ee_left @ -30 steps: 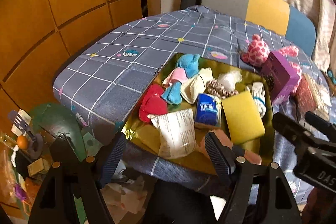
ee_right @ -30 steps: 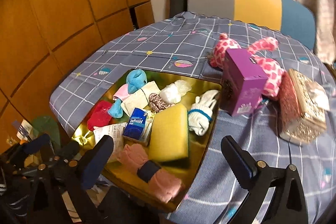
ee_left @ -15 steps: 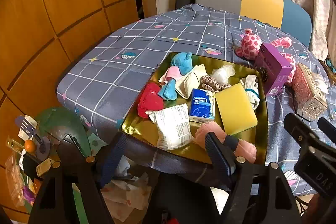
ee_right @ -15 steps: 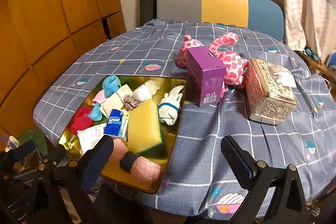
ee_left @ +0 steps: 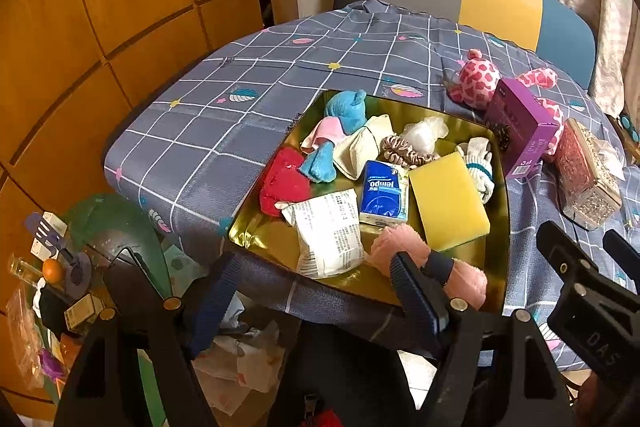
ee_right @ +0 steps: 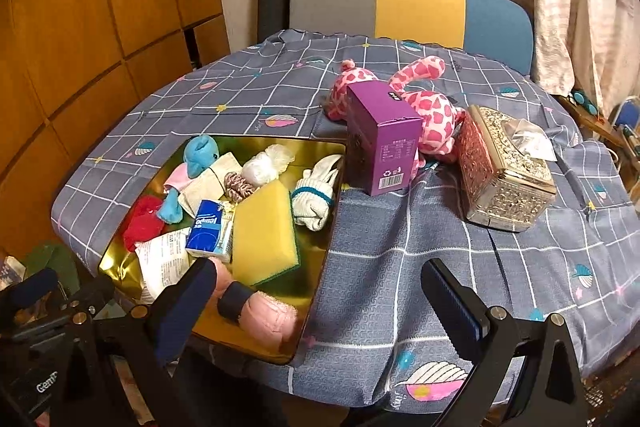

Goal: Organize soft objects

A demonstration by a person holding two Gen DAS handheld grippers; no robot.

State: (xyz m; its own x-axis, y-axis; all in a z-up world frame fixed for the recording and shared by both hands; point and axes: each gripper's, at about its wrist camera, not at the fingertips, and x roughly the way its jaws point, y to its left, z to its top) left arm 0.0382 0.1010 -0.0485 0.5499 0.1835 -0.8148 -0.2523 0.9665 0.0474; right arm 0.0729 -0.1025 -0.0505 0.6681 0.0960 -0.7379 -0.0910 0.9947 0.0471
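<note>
Fingers on both your left gripper (ee_left: 316,291) and right gripper (ee_right: 324,303) are spread and empty near the bench edge, so reach past the gold tray (ee_right: 320,267) for the pink spotted plush (ee_right: 432,107) behind the purple box (ee_right: 380,147), squeezing gently.

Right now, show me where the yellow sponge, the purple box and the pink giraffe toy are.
yellow sponge (ee_right: 264,227), right wrist view, middle of its top face
purple box (ee_right: 394,153), right wrist view, its labelled front face
pink giraffe toy (ee_right: 434,111), right wrist view, its spotted body
</note>
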